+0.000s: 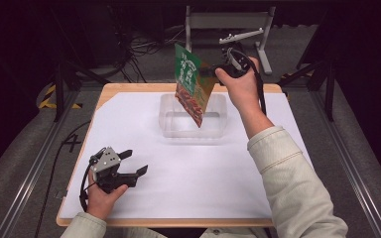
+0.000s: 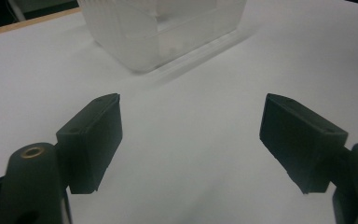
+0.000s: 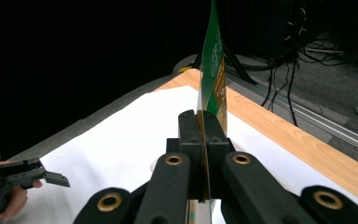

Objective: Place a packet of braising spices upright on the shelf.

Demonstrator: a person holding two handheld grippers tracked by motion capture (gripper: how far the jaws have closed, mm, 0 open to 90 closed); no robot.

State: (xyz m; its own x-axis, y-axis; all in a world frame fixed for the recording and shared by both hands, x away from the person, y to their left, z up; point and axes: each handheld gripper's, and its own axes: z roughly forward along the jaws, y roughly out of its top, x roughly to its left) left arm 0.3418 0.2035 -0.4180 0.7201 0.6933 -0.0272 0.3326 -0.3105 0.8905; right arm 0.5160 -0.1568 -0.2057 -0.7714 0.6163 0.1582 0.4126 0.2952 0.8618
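Now right claw (image 1: 209, 72) tight on snack packet (image 1: 192, 85) above clear tub (image 1: 167, 118)

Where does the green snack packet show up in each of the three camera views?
High view: the green snack packet hangs top centre, over the clear plastic tub, pinched by the right gripper.
Left gripper view: the packet is not in it; the tub stands at the top.
Right gripper view: the packet rises edge-on at centre, clamped between the jaws.
Shared landmark: the white sheet covering the table.
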